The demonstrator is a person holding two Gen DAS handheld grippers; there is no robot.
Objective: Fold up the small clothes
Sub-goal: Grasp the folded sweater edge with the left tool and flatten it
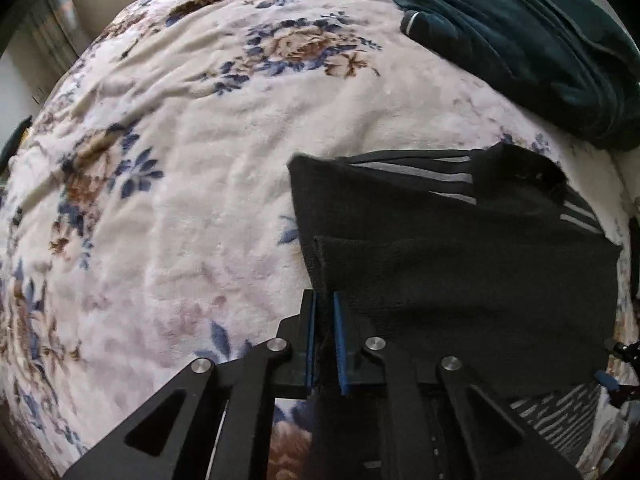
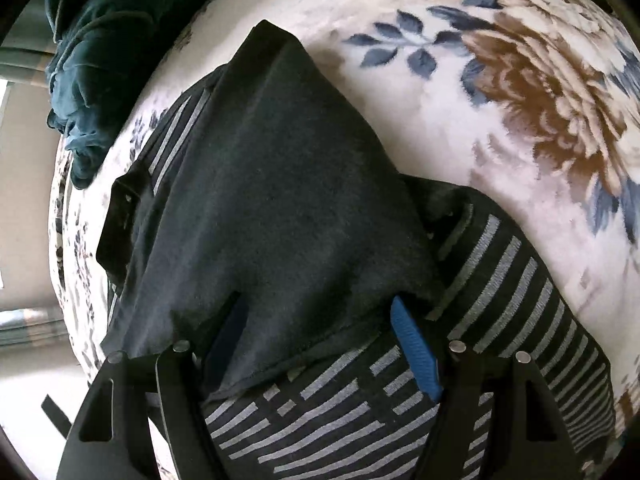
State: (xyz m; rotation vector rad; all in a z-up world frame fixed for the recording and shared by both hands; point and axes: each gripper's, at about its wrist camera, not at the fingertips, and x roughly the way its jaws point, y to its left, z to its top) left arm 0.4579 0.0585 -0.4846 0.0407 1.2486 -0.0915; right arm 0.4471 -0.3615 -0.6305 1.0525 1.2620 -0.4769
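Cloth, limp and light: the dark garment [image 1: 460, 272] lay on the floral blanket [image 1: 180, 184], its edge pinched in the left gripper [image 1: 324, 340]; the right gripper [image 2: 320, 344] stood spread over its hem, the likely second hold.

A home bedroom is indicated: a bed is covered by a floral fleece blanket [image 1: 192, 168], with a teal blanket [image 1: 520, 40] heaped on it.

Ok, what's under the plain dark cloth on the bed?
A black garment with grey stripes lies under the dark cloth, showing at its edges, on the floral blanket. Its middle is covered.
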